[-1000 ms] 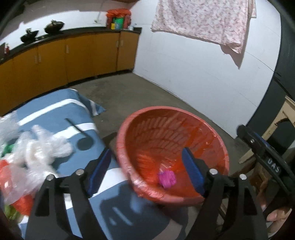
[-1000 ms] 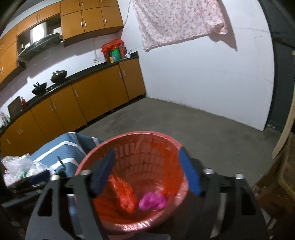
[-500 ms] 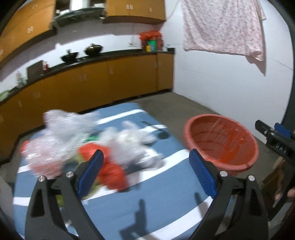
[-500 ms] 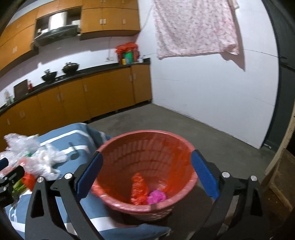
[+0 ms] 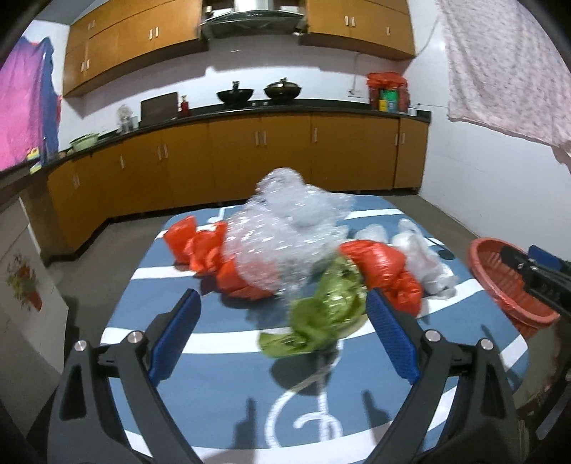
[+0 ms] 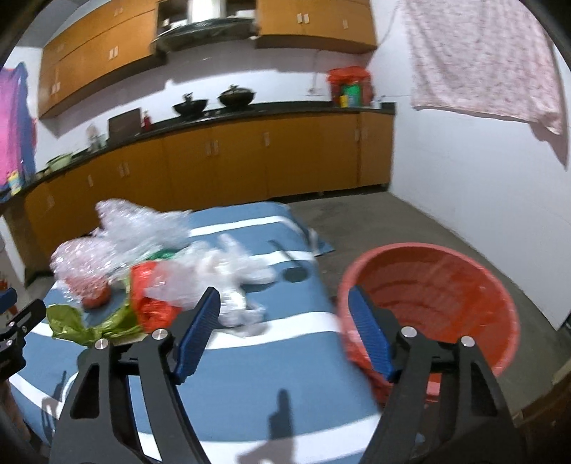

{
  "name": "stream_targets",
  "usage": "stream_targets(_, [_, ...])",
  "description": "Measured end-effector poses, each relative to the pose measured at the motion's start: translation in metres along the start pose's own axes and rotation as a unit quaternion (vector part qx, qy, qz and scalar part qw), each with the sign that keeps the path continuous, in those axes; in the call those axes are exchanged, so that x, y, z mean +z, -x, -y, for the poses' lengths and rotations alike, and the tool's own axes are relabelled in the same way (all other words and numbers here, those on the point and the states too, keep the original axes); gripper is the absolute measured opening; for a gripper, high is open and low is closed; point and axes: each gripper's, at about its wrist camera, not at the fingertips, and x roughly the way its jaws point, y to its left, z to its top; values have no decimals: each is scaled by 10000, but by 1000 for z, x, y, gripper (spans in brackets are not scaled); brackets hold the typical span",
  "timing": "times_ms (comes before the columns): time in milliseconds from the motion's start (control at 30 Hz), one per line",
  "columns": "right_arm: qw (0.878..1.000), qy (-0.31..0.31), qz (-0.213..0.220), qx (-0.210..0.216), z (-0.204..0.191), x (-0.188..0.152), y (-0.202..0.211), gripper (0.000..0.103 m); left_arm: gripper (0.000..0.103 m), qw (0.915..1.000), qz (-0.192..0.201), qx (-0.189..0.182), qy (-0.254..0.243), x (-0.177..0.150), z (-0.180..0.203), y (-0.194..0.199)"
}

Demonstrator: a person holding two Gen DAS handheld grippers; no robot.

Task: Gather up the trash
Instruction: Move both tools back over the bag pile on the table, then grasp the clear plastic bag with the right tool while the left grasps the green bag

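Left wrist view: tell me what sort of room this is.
A home kitchen, most likely. Orange-brown base cabinets run under a dark countertop, two woks sit beneath a range hood, and wall cabinets hang above.

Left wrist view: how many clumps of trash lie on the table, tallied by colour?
Red bags: 2 clumps
Clear bubble wrap: 1
White bags: 2
Green bag: 1
Total: 6, as far as the overlapping pile lets me tell.
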Motion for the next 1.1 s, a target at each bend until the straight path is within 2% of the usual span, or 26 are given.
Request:
stream_targets(167, [9989,-147,-413,157,-11,-2,-36,74,92,9999,-93,-34,121,-3,-12,-4])
stream_targets(300, [9965,-131,-797,207,-19,-5,-67,68,92,9995,-216,-96,199,-7,-16,-13])
stream_targets(467, [9940,-126,-1049,290,-21,-6,-87,65,92,9993,-254,-170,192,-7,-11,-20])
stream_targets(533, [9927,-97,-1154,340,-22,-6,-92,57,92,9993,-273,-183,161,-7,-7,-23])
stream_targets(600, [9907,10,-1287,449,-26,-8,-96,36,92,9992,-302,-215,147,-8,-4,-27])
stream_targets(633, [9900,66,-1320,484,-27,-9,-96,30,92,9991,-315,-227,144,-8,-3,-27])
stream_targets(667, [9895,129,-1340,524,-29,-11,-95,19,92,9990,-329,-244,148,-9,-2,-29])
stream_targets(800, [9896,183,-1297,593,-31,-16,-86,9,92,9984,-420,-325,174,-12,0,-34])
stream_targets(1000, [9912,105,-1127,692,-24,-17,-62,8,90,9973,-552,-408,244,-15,0,-40])
stream_targets(1100, [9919,106,-1055,707,-20,-17,-51,8,83,9972,-604,-402,206,-15,3,-43])
